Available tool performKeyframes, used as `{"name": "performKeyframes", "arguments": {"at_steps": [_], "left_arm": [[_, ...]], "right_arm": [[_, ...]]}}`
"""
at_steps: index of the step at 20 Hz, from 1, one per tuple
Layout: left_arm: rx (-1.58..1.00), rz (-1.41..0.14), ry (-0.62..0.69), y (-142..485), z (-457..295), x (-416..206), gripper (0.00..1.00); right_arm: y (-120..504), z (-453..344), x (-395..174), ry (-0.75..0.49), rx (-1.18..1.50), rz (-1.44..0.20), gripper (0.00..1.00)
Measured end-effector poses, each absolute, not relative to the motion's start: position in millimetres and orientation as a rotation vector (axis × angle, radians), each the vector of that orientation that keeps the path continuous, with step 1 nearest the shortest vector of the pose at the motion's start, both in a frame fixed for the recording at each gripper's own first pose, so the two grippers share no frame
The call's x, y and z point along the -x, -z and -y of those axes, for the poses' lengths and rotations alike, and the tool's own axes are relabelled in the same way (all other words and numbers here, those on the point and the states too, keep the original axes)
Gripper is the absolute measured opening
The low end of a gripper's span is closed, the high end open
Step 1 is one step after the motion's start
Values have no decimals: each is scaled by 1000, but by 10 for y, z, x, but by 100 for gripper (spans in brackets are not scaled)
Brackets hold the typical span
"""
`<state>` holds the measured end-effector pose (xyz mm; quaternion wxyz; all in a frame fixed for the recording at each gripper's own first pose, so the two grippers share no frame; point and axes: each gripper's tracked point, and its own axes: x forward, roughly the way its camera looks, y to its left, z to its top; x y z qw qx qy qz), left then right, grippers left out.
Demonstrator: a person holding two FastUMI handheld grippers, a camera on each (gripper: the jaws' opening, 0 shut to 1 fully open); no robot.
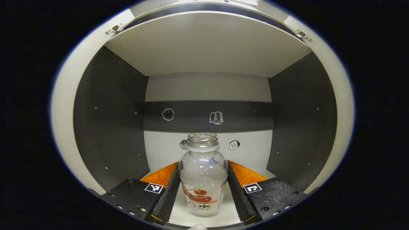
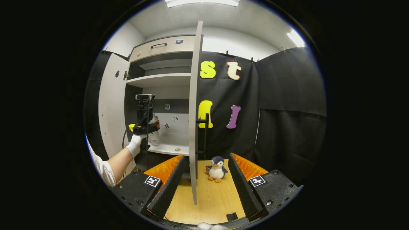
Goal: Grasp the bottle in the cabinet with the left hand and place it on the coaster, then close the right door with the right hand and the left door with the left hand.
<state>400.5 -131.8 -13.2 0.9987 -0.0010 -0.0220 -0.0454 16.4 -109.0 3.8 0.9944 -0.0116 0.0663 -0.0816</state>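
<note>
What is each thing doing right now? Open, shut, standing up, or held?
Bottle: upright in the cabinet, no cap, between the left gripper's fingers.
Left gripper: fingers close beside the bottle; grip uncertain.
Right gripper: open, empty.
Right door: open, edge-on.
Left door: open.
Toy penguin: upright on the table.

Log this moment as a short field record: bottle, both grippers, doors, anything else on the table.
bottle: clear bottle, uncapped, upright on the cabinet shelf
left gripper: inside the cabinet, fingers flank the bottle; contact unclear
right gripper: open, holding nothing, above the wooden table
right door: open, seen edge-on
left door: open
other: toy penguin stands on the table
</note>
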Motion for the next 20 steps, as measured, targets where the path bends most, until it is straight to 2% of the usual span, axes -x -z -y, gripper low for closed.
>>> {"name": "performKeyframes", "arguments": {"at_steps": [1,4,6,9,10,11,20], "left_arm": [[3,47,105,82,1310,-3883,72],[7,64,122,-48,1224,-3433,79],[5,74,126,-60,1161,-3154,75],[-1,82,141,-39,1128,-2699,75],[-3,88,147,-12,1119,-2575,79],[-4,89,155,25,1122,-2457,75],[4,70,243,831,1242,-1566,76]], "right_arm": [[-50,1034,-159,155,27,-128,83],[-56,908,-111,130,45,-115,83],[-64,812,-69,114,49,-106,83],[-27,673,2,86,50,-108,83],[0,629,25,76,45,-112,83],[26,586,42,67,40,-117,83],[331,478,153,46,44,-161,83]]}}
